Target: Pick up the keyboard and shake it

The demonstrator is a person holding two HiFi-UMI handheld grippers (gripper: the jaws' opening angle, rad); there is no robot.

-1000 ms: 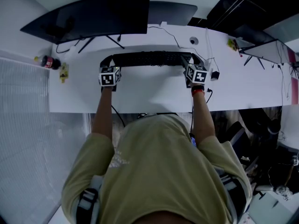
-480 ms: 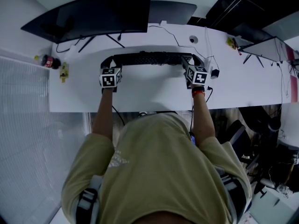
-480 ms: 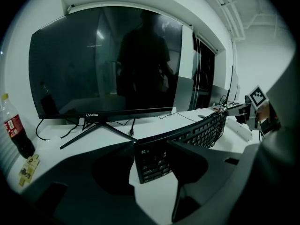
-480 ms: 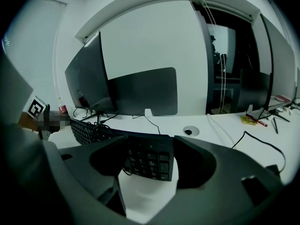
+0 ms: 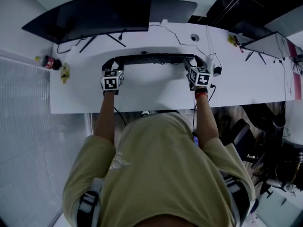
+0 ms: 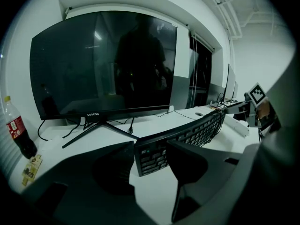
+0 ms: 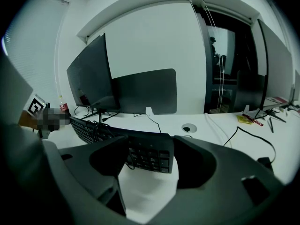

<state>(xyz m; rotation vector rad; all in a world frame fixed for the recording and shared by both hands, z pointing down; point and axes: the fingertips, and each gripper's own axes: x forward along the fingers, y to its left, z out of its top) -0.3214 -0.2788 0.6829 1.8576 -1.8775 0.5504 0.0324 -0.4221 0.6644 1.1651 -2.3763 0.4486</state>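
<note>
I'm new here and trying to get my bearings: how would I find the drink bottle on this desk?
Start at the big dark monitor on the white desk and follow it to the desk's left edge. There stands the bottle, beside a small yellow packet; it alone has a dark drink, a red label and a yellow cap.

Matt black plastic keyboard (image 5: 154, 59) — smooth white desk (image 5: 151, 92) — glossy monitor (image 6: 103, 64)

Head view overhead; gripper views along keyboard (image 6: 197, 130)
</note>
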